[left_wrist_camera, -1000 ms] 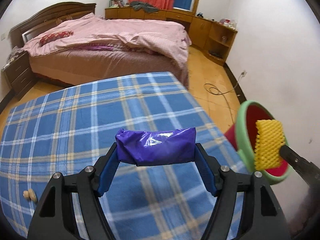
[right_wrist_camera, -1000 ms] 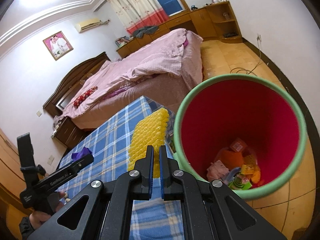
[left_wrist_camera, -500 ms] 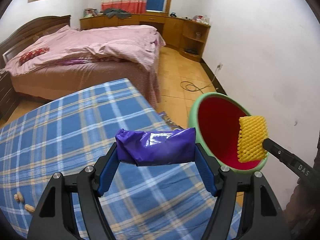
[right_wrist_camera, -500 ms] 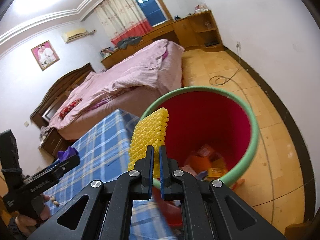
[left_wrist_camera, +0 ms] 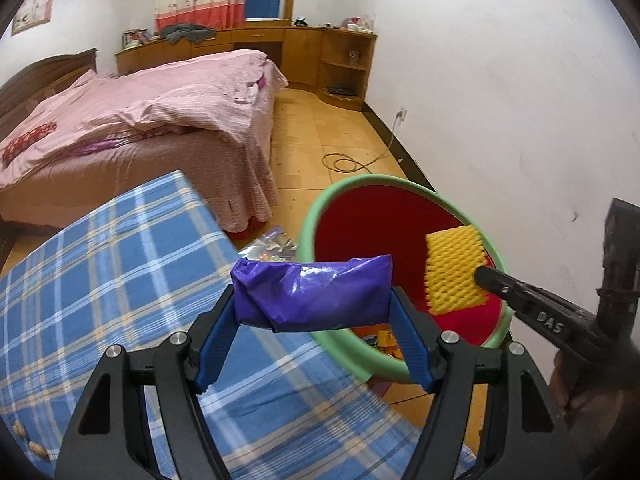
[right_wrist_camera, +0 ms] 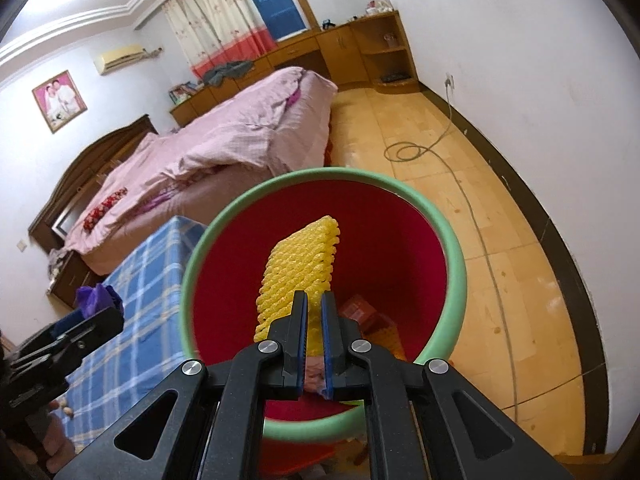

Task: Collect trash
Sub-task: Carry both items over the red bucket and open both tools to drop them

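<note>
Your right gripper (right_wrist_camera: 314,312), jaws opening, has yellow foam netting (right_wrist_camera: 300,272) between them over the red bin (right_wrist_camera: 400,240); your left gripper (left_wrist_camera: 314,312) clamps a purple bag (left_wrist_camera: 312,292).

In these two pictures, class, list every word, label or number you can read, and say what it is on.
"DAS": on the right gripper, seen from the left wrist.
Lettering on the left gripper: too blurred to read.
Packets in the bin: print too small to read.

We saw a bed (left_wrist_camera: 132,120) under pink bedding, wooden cabinets (left_wrist_camera: 320,56) along white walls, a curtained window (right_wrist_camera: 224,32), and tan floor tiles (right_wrist_camera: 500,220).
</note>
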Demonstrator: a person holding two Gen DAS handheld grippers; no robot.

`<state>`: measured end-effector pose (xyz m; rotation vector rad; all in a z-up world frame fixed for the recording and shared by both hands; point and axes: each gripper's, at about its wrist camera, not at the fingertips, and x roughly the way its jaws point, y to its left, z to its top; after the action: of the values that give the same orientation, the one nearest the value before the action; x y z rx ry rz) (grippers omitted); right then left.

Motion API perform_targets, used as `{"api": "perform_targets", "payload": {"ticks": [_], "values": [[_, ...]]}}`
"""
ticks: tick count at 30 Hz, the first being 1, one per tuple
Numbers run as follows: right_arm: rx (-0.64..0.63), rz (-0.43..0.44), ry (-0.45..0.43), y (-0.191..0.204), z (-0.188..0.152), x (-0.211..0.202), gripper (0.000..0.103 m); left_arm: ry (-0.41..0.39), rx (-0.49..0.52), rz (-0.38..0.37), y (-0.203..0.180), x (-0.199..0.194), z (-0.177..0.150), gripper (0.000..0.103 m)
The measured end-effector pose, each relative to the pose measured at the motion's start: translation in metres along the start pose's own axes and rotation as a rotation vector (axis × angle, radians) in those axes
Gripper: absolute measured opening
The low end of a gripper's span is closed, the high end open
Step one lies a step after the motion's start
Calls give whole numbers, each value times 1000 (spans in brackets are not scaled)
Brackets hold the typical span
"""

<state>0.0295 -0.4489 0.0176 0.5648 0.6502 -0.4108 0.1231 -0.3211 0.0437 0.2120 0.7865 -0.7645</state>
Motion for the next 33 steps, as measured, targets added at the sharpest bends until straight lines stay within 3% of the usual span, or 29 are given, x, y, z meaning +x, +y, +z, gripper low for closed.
{"api": "perform_targets", "payload": {"ticks": [4,6,19,22,33], "values": [[4,-5,12,-8,2,9,11,6,18,-11,-11,9,2,73],[1,0,11,-9,2,10,21,11,24,-17,-15,15,4,73],[9,-21,-34,-26,4,-6,25,46,91,-46,-37,53,5,74],[13,-25,-37,-29,3,-8,27,37,97,-53,-41,55,3,79],[7,-20,-33,-24,0,-16,44,47,38,-35,-26,42,-1,79]]}}
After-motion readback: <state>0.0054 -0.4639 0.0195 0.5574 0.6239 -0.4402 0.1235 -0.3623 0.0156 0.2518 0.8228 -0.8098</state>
